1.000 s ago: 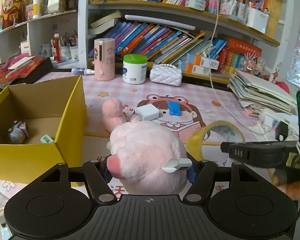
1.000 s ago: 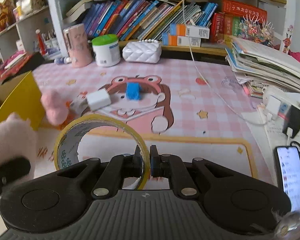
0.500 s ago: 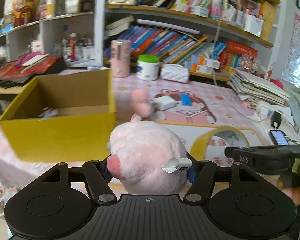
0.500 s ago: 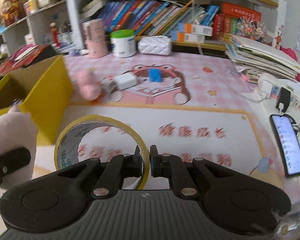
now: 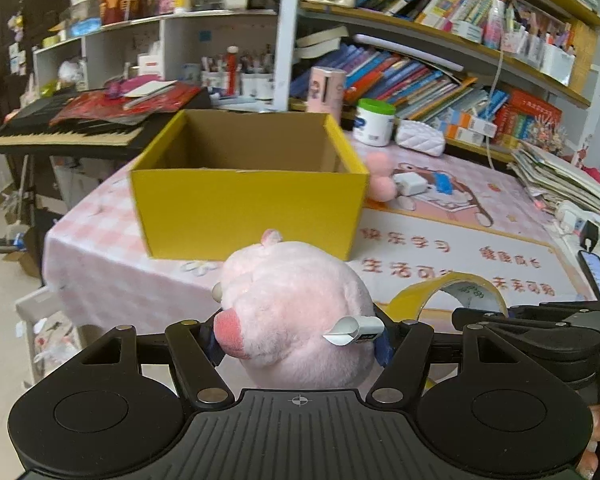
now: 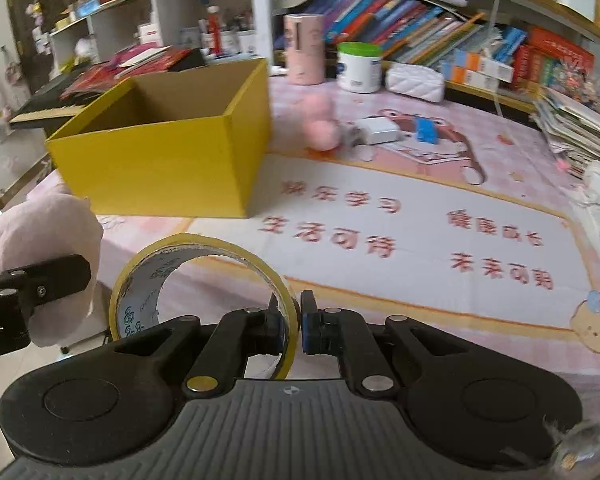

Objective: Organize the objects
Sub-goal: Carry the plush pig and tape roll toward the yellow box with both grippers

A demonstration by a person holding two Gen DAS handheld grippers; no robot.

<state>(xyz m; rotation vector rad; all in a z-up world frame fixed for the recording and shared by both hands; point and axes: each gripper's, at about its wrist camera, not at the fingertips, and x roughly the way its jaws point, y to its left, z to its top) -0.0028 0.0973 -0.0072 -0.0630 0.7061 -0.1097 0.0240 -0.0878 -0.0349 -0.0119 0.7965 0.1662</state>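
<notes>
My left gripper point(image 5: 298, 340) is shut on a pink plush pig point(image 5: 296, 312) and holds it in front of the table edge, short of the open yellow cardboard box point(image 5: 248, 204). My right gripper point(image 6: 298, 326) is shut on the rim of a yellow tape roll point(image 6: 196, 280), held above the table's front edge. The plush point(image 6: 44, 248) shows at the left of the right wrist view, and the tape roll point(image 5: 444, 292) at the right of the left wrist view. The box point(image 6: 160, 164) stands at the table's left end; its inside is hidden.
A small pink plush point(image 6: 320, 124), a white charger point(image 6: 376, 130) and a blue piece point(image 6: 426, 130) lie on the pink mat behind the box. A phone point(image 5: 598, 276) and stacked papers point(image 5: 560, 176) are at the right. Bookshelves and a keyboard point(image 5: 68, 132) stand behind.
Both grippers have pulled back and to the left from the table with their loads. The yellow box now sits farther ahead and more central in the views.
</notes>
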